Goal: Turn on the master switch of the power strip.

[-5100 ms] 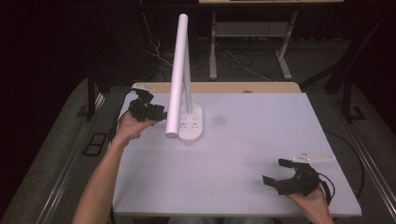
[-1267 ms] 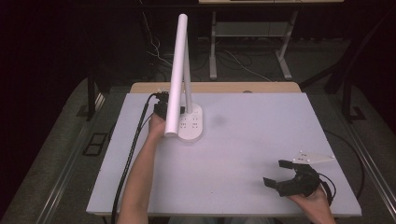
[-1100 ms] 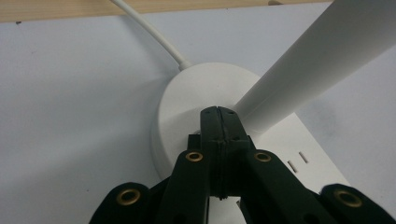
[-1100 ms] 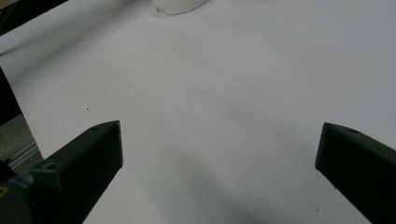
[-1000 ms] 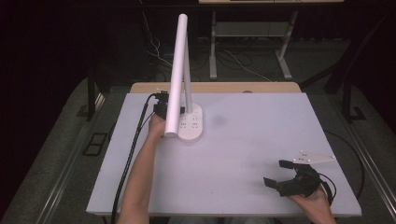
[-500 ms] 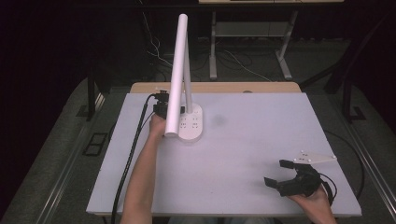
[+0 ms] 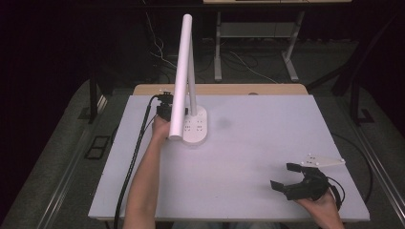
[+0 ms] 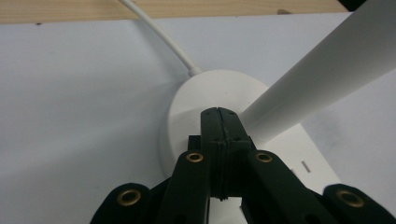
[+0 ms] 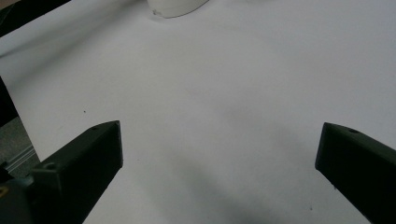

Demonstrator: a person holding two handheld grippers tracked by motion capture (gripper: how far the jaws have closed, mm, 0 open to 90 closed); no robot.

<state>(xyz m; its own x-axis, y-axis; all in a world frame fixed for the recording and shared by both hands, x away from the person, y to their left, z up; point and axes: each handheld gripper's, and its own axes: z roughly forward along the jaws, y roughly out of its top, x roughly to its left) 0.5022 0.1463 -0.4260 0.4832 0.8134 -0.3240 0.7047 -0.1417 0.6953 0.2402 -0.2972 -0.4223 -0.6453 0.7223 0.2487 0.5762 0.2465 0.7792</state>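
Observation:
A white desk lamp stands at the back left of the white table [image 7: 248, 152], with an oval base [image 7: 198, 128] and a long tilted arm [image 7: 180, 76]. My left gripper [image 7: 164, 108] is at the base's left side, partly hidden behind the arm. In the left gripper view its jaws are shut with nothing between them, and the gripper [image 8: 218, 115] sits over the lamp base [image 8: 184, 109] beside the foot of the arm [image 8: 327, 77]. Whether it touches the base I cannot tell. My right gripper [image 7: 285, 176] rests open and empty at the front right; the right gripper [image 9: 224, 140] faces bare table.
The lamp's white cord [image 8: 159, 35] runs back over a wooden strip [image 7: 219, 89] at the table's far edge. A black cable [image 7: 138, 152] trails from the left gripper along the forearm. The lamp base's edge [image 9: 175, 7] lies far ahead of the right gripper.
Since the oldest frame my left gripper has moved from left of the lamp in to its base. Over the last second nothing has moved; the right hand has stayed put.

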